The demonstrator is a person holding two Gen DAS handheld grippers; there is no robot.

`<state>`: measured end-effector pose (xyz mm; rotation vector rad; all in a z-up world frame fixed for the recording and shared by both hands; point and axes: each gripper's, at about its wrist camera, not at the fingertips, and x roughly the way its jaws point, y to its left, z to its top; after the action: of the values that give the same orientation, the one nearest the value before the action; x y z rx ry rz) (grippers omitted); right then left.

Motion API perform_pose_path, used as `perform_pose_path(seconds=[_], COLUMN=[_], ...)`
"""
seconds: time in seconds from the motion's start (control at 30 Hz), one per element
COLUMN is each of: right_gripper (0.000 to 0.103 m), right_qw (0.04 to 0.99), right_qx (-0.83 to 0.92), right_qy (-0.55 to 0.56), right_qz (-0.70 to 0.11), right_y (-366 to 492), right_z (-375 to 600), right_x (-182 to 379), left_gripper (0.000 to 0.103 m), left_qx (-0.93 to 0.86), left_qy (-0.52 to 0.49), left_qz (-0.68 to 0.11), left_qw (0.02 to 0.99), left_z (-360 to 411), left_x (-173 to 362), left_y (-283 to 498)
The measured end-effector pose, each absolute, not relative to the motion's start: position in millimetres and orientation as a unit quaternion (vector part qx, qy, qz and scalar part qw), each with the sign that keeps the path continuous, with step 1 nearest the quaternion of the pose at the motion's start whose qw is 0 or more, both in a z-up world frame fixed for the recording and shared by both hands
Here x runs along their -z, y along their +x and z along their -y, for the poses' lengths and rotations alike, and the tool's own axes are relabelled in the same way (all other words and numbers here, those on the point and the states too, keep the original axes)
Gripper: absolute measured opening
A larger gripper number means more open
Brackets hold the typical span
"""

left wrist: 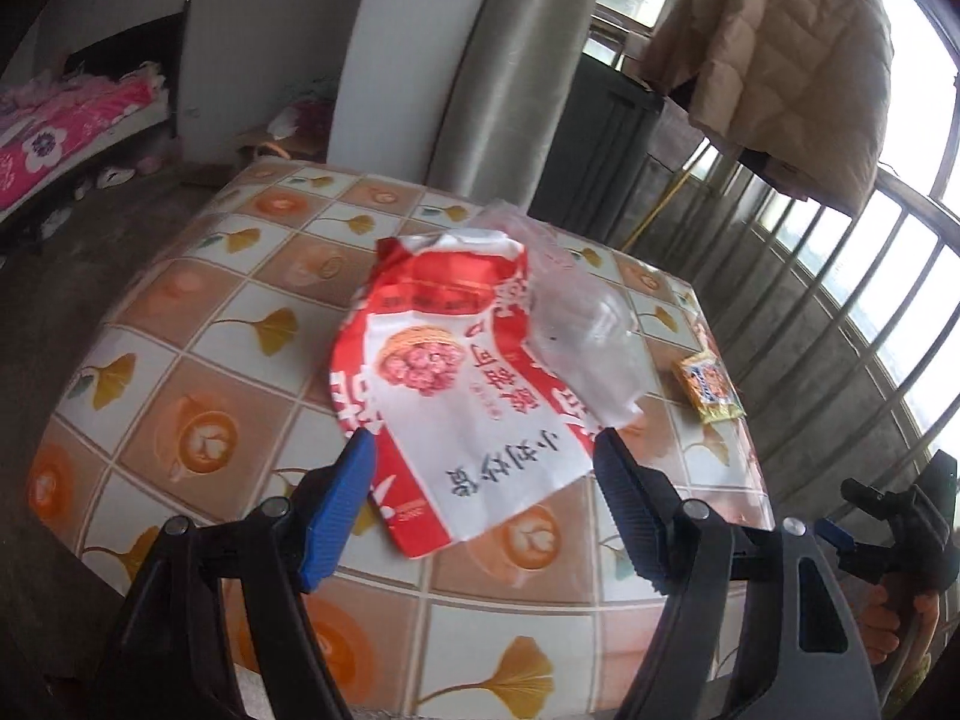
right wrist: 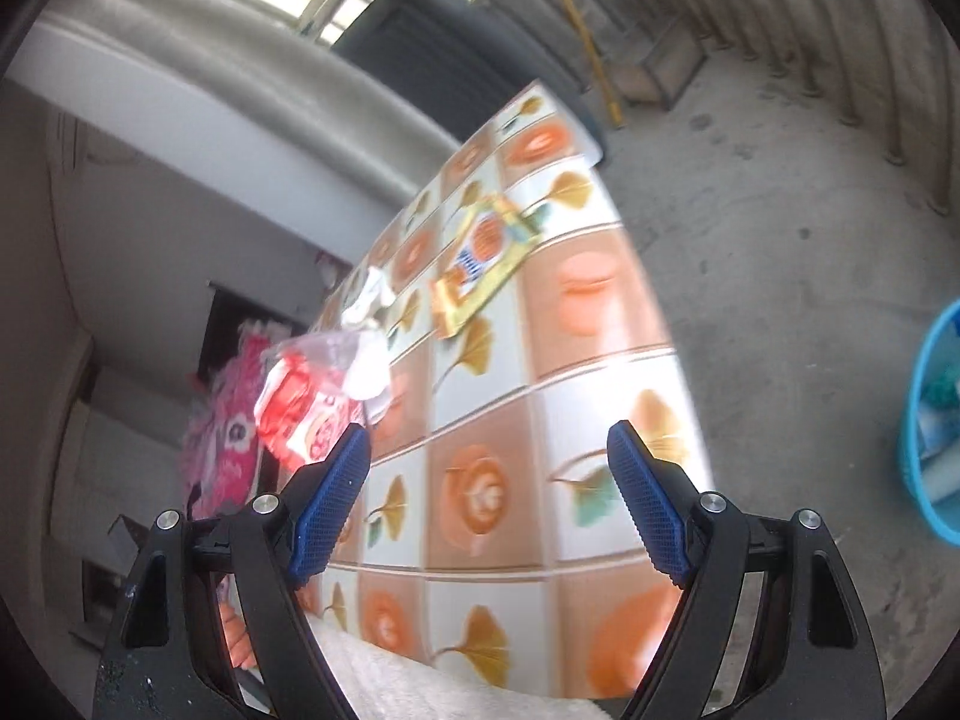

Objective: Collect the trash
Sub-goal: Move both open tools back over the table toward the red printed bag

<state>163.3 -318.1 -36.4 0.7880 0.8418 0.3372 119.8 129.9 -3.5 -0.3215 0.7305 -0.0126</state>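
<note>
The desk [left wrist: 198, 324], covered in a cloth printed with coffee cups and ginkgo leaves, filled most of both views. On the floor to the right of it, at the edge of the right wrist view, stood a blue basket [right wrist: 927, 420] with a few things inside, too blurred to name.

On the middle of the desk lay a large red-and-white snack bag [left wrist: 444, 384], torn open at its far end and flat on the cloth. A crumpled clear plastic wrapper [left wrist: 576, 324] rested on the bag's right side, touching it. Well apart from both, near the desk's right edge, lay a small yellow packet [left wrist: 708, 387]; in the right wrist view the same packet [right wrist: 480, 258] lay beyond the claw, and a bit of white crumpled stuff [right wrist: 369, 297] sat farther along the desk, perhaps tissue, though the blur made that unsure.

The left claw [left wrist: 483, 441] hung above the near end of the snack bag with its blue pads wide apart, gripping nothing. The right claw [right wrist: 486, 435] was likewise spread wide and empty over bare cloth at the near part of the desk, with the red bag [right wrist: 306, 414] off to its left.
</note>
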Motion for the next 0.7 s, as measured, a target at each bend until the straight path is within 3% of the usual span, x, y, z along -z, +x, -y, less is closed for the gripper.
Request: perform_pose_path(seconds=[0.53,0.7], right_gripper=[0.072,0.072], right_qw=[0.801,0.801], right_qx=[-0.169,-0.178], right_qy=[0.366,0.358], right_qz=[-0.443,-0.447], right_y=[220,228], right_z=[256,247], right_x=[39,38], left_gripper=[0.072,0.072], left_qx=[0.006,0.046], left_qy=[-0.187,-0.188], left_qz=[-0.356,-0.388], left_qw=[0.915,0.901], left_z=[-178,-178], left_x=[35,48], left_y=[160,186])
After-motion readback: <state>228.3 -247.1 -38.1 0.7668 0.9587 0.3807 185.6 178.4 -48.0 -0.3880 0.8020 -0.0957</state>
